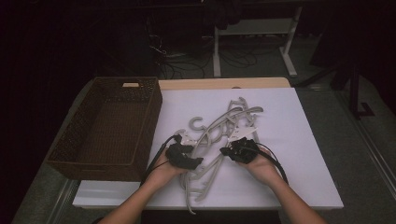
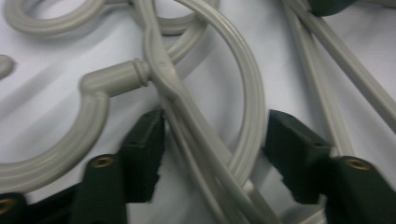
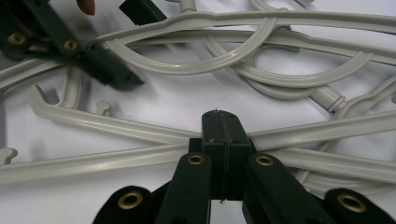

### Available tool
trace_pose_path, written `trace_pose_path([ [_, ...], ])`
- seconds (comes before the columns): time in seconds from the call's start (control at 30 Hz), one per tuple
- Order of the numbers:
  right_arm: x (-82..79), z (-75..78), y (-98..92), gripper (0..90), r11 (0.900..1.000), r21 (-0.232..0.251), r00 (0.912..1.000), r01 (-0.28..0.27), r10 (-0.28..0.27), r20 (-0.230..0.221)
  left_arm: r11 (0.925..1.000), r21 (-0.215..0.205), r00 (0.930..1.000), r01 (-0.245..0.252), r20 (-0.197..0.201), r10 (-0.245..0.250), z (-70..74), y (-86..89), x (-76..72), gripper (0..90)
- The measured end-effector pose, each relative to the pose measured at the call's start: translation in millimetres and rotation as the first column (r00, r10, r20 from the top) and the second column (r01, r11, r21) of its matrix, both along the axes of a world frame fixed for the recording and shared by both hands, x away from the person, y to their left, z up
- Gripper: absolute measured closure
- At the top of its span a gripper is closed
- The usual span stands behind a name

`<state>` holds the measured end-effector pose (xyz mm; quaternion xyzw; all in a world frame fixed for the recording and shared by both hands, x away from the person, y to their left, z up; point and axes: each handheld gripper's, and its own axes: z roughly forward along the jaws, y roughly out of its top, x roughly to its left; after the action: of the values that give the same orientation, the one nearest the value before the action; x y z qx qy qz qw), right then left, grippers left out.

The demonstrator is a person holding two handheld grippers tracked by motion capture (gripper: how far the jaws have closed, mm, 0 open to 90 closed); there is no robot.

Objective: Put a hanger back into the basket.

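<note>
Several grey plastic hangers (image 1: 219,128) lie tangled on the white table top (image 1: 299,154). My left gripper (image 1: 194,162) is down in the near left of the pile. In the left gripper view its jaws (image 2: 215,158) stand half apart on either side of a hanger's neck and a curved bar (image 2: 252,93), each pad close beside the plastic. My right gripper (image 1: 229,151) is at the pile's near right. Its jaws (image 3: 223,126) are pressed together, nothing between the pads, over a spot where two hanger bars (image 3: 116,126) cross. The left gripper (image 3: 140,46) also appears far off in the right gripper view.
A dark woven basket (image 1: 152,116) stands at the table's left edge, close to my left hand. Bare white surface lies right of the pile. Beyond the table's far edge are a dark floor, cables and the white legs of a stand (image 1: 217,51).
</note>
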<state>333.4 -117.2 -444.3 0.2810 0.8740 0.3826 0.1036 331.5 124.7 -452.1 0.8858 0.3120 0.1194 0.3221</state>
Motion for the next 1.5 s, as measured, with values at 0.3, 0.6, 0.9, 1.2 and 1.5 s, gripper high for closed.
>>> trace_pose_path([
  [0.3,-1.4,-3.7,2.8,88.9,0.999,-0.033,0.9999,-0.004,0.005,0.014,0.9999,0.012,0.9999,-0.009,-0.014,0.009,2.2,2.6,0.4,58.9],
  [0.6,-2.3,-2.9,3.6,86.6,1.000,-0.015,0.9999,-0.006,0.006,0.016,0.9990,-0.039,0.9998,-0.021,-0.005,0.021,10.5,6.4,0.0,63.4],
  [0.9,-3.6,-0.3,3.1,84.5,1.000,0.013,0.9996,-0.007,0.007,0.026,0.9845,-0.172,0.9993,-0.035,0.001,0.036,26.3,11.6,-1.6,74.4],
  [1.2,-4.6,8.5,-6.6,69.8,0.995,0.100,0.9997,0.002,-0.004,0.025,0.9658,-0.255,0.9985,-0.047,-0.038,0.039,40.9,15.1,1.8,78.8],
  [1.5,-11.2,20.3,-22.3,54.9,0.986,0.167,0.9997,0.011,-0.014,0.021,0.9585,-0.275,0.9972,-0.073,-0.033,0.066,67.2,22.3,7.9,79.2],
])
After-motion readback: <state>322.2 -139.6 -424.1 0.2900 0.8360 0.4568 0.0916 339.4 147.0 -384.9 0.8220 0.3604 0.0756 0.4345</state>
